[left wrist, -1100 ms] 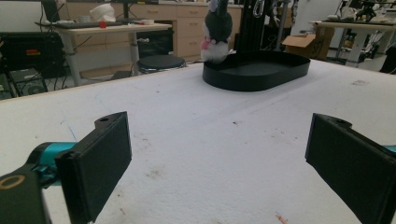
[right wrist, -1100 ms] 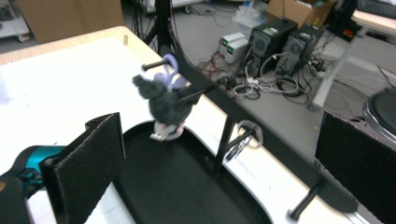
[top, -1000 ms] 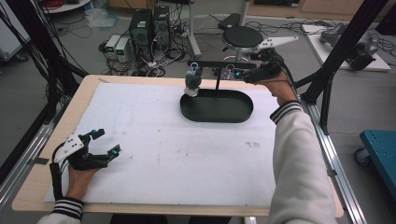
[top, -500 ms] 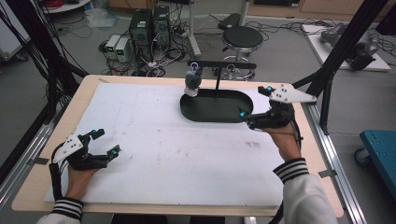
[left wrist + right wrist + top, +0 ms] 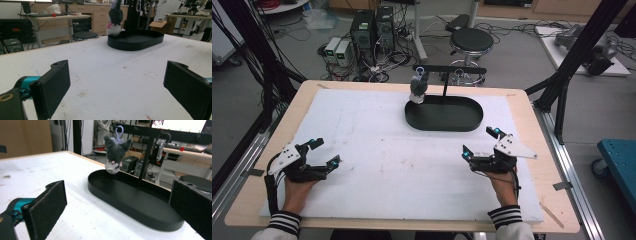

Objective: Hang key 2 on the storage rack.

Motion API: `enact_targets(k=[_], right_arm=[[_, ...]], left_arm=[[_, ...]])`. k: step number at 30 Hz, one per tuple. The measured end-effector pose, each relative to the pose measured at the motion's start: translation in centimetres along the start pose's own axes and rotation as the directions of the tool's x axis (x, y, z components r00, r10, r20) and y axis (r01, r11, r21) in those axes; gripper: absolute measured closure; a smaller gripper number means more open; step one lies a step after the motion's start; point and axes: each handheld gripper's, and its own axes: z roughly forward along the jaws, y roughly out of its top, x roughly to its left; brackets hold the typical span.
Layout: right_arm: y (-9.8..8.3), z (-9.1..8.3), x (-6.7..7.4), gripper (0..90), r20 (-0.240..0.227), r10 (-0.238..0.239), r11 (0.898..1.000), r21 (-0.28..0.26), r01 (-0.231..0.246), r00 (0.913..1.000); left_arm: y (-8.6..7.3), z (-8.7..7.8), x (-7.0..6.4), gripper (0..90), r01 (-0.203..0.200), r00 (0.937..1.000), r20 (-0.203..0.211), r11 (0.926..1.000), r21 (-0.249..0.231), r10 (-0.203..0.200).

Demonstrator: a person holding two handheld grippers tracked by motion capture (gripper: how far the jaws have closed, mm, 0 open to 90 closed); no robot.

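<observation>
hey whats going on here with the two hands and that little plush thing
A person holds a pair of tongs in each hand over a white table top. Both the left tongs and the right tongs are open and empty, resting near the front edge. At the far side, a small grey plush toy hangs by its clip from a black rack above an oval black tray. Nothing is being gripped right now.

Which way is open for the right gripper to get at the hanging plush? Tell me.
Probably straight ahead, yes: the right gripper, jaws open, faces the plush on the rack, with bare mat and the tray rim between.
</observation>
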Motion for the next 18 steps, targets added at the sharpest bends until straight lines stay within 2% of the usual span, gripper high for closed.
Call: enact_targets(k=[1, 2, 3, 6, 7, 9, 10, 11, 15, 18], right_arm=[[-1.1, -0.3, 0.2, 0.6, 0.014, 0.012, 1.000, -0.001, -0.012, 0.9998], [-1.1, -0.3, 0.2, 0.6, 0.014, 0.012, 1.000, -0.001, -0.012, 0.9998], [-2.1, -0.6, 0.4, 0.6, 0.020, 0.036, 0.999, -0.022, -0.035, 0.9992], [-3.0, -0.7, 0.6, 0.6, 0.036, 0.051, 0.999, -0.014, -0.051, 0.9980], [-3.4, -0.7, 0.6, 0.6, 0.033, 0.047, 0.999, -0.018, -0.046, 0.9983], [-4.3, -0.3, 0.8, 0.6, 0.036, 0.040, 0.999, 0.011, -0.041, 0.9986], [-4.3, -0.3, 0.8, 0.6, 0.036, 0.040, 0.999, 0.011, -0.041, 0.9986], [-4.9, 0.1, 0.9, 0.6, 0.038, 0.047, 0.998, 0.041, -0.048, 0.9982], [-5.8, 0.7, 1.1, 0.6, 0.034, 0.053, 0.997, 0.050, -0.055, 0.9980], [-5.8, 0.7, 1.1, 0.6, 0.045, 0.051, 0.998, 0.040, -0.053, 0.9977]], left_arm=[[0.0, -0.1, 0.0, 7.5, 0.000, 1.0000, -0.006, 0.9999, -0.011, 0.000], [0.0, -0.1, 0.0, 7.5, 0.000, 1.0000, -0.006, 0.9999, -0.011, 0.000], [-0.1, -0.2, 0.1, 7.4, 0.001, 1.0000, -0.003, 0.9999, -0.015, -0.001], [-0.1, -0.2, 0.0, 7.5, 0.002, 1.0000, -0.006, 0.9999, -0.017, -0.002], [-0.1, -0.2, 0.0, 7.4, 0.002, 1.0000, -0.003, 0.9999, -0.014, -0.002], [-0.1, -0.2, 0.0, 7.5, 0.001, 1.0000, -0.003, 0.9999, -0.015, -0.001], [-0.1, -0.2, 0.0, 7.5, 0.001, 1.0000, -0.003, 0.9999, -0.015, -0.001], [-0.1, -0.2, 0.0, 7.5, 0.002, 1.0000, -0.003, 0.9999, -0.016, -0.002], [-0.1, -0.2, 0.1, 7.4, 0.005, 1.0000, -0.004, 0.9998, -0.018, -0.005], [-0.1, -0.2, 0.0, 7.5, 0.005, 1.0000, -0.005, 0.9998, -0.017, -0.005]])
